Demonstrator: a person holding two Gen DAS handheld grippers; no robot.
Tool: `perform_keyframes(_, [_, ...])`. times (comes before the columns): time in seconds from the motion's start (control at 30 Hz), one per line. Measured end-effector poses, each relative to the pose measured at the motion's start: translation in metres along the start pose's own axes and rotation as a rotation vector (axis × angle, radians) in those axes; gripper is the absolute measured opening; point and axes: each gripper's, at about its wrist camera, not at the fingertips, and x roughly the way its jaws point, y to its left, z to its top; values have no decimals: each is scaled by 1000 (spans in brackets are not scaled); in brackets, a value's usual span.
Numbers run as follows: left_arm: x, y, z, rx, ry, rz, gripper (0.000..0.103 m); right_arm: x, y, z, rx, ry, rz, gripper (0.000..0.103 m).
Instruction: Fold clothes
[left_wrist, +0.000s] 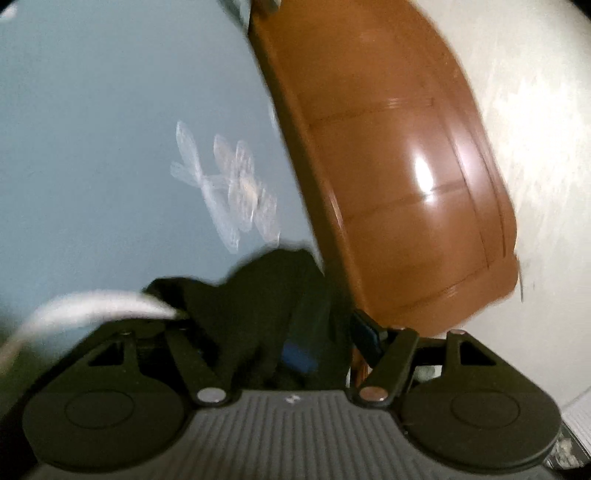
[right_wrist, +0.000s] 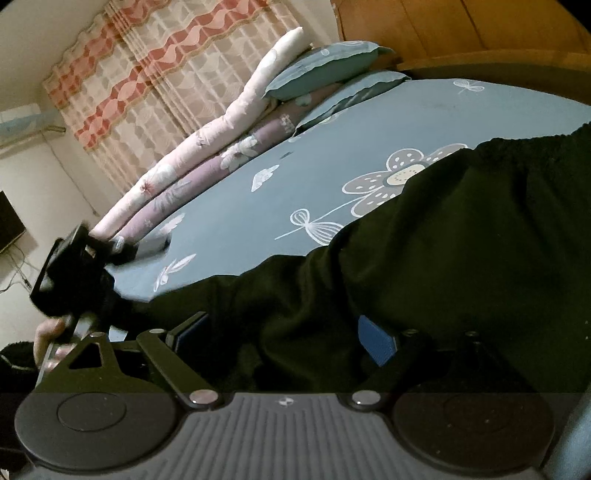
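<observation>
Now, by parts:
Garment: dark garment (right_wrist: 424, 266) spread on blue bedsheet (right_wrist: 258, 206), near edge bunched.
Right tongs (right_wrist: 284, 336): wide, cloth between, not pinched.
Left tongs (left_wrist: 280, 332): apart, fabric between, grip unclear.
Advice: pinch both corners evenly, lift, fold flat.

Your right hand-held gripper (right_wrist: 284, 336) is matte black with a ribbed grey top, round side discs, silver pivot pins and blue finger pads (right_wrist: 376, 341); your left hand-held gripper (left_wrist: 295, 343) matches it.
</observation>
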Motion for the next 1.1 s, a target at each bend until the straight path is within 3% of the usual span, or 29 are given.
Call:
perform_keyframes(0.17, [-4, -7, 1, 47, -78, 15, 67, -2, 1, 0, -8, 1, -3, 90])
perform_keyframes(0.2, [-9, -15, -4, 99, -103, 15, 66, -2, 1, 0, -8, -1, -1, 90])
perform_keyframes(0.3, [-14, -53, -25, 410, -138, 81, 64, -4, 2, -1, -6, -7, 4, 90])
perform_keyframes(0.37, [-5, -65, -35, 567, -93, 201, 67, -4, 2, -1, -9, -3, -1, 90])
perform_keyframes(0.43, [0, -56, -33, 554, -42, 331, 62, -2, 3, -2, -13, 3, -8, 90])
perform_keyframes(0.57, [-26, -34, -18, 373, -137, 425, 61, -2, 3, -1, -9, 3, -7, 90])
perform_keyframes(0.73, [-55, -40, -16, 401, -197, 450, 62, 0, 5, -2, -20, 5, -7, 93])
perform_keyframes(0.8, [-59, -46, -17, 475, -199, 484, 61, 1, 5, 0, -21, 6, -8, 93])
perform_keyframes(0.87, [-55, -51, -13, 606, -160, 580, 47, 0, 3, 0, -14, 3, -4, 93])
perform_keyframes(0.9, [-51, -55, -12, 670, -126, 625, 32, 0, 2, 0, -10, 2, -1, 93])
perform_keyframes(1.0, [-38, -51, -7, 752, -3, 683, 31, 0, 2, -1, -8, 2, 1, 93])
perform_keyframes(1.1, [-32, -37, 0, 713, 58, 686, 31, 0, 3, -1, -15, 4, -1, 94])
